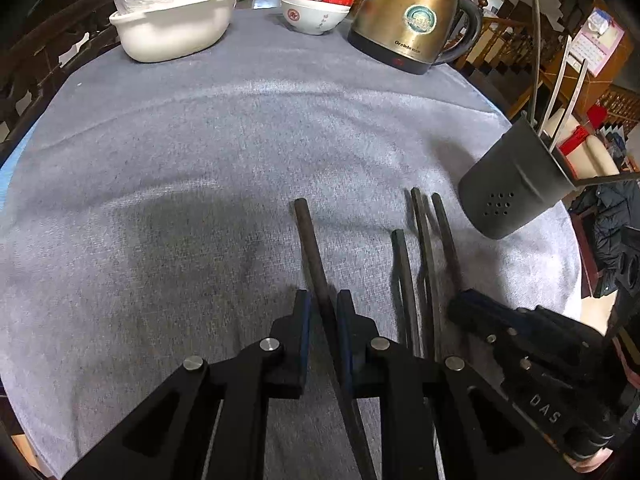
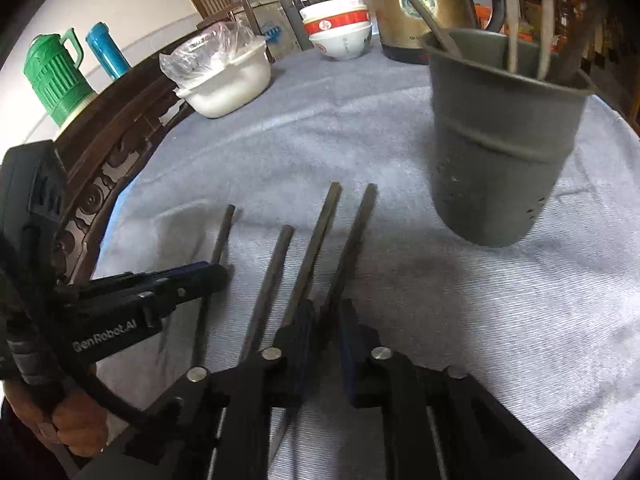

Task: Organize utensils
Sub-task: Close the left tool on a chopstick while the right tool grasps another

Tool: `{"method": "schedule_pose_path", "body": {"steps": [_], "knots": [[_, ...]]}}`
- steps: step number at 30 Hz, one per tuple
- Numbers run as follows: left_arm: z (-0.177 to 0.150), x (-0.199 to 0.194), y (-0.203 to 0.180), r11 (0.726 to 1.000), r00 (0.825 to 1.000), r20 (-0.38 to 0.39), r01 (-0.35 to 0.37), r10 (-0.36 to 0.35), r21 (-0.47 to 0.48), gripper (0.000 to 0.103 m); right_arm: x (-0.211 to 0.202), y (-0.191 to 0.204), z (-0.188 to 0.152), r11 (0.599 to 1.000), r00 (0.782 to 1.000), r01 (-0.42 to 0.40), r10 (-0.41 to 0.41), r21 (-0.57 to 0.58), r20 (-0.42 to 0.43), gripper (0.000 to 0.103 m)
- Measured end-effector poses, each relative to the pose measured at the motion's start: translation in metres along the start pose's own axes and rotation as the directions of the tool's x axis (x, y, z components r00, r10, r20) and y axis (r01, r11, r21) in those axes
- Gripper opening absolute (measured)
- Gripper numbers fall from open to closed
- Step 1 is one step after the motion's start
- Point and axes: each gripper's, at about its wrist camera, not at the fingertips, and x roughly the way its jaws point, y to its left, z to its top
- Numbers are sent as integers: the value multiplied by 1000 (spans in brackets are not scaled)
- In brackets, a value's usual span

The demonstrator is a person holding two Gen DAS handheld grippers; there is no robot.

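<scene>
While L tongs (image 1: 323, 312) pinch chopstick (image 1: 310, 240) | R tongs (image 2: 326, 320) pinch another | kettle (image 1: 408, 16) "Orelido"

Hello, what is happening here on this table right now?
A person is sorting chopsticks into the grey holder. The left tool is closed on one dark chopstick. The right tool is closed on another chopstick. Two more still lie on the grey cloth. Some utensils already stand in the holder.
</scene>
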Motion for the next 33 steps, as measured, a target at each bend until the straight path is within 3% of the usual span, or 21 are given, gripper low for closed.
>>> {"method": "schedule_pose_path", "body": {"steps": [6,14,25,30,33], "knots": [[-2,1,-4,1000,1000,-13,-19,19,6,16,-12,-12,-7,996,998,65,-66,-55,-14,11],[-10,-6,3,1000,999,-29,-17,17,-12,29,-26,-33,-14,998,996,52,-55,-43,-72,12],[-1,-1,1,998,998,-56,-44,42,-46,29,-27,-35,-17,999,997,35,-33,22,-68,16],[7,2,-3,996,994,-78,-76,72,-47,29,-22,-46,-6,993,995,9,3,120,-102,15],[12,5,-7,994,992,-86,-101,97,-39,26,-17,-43,2,991,994,29,-16,133,-104,15]]}}
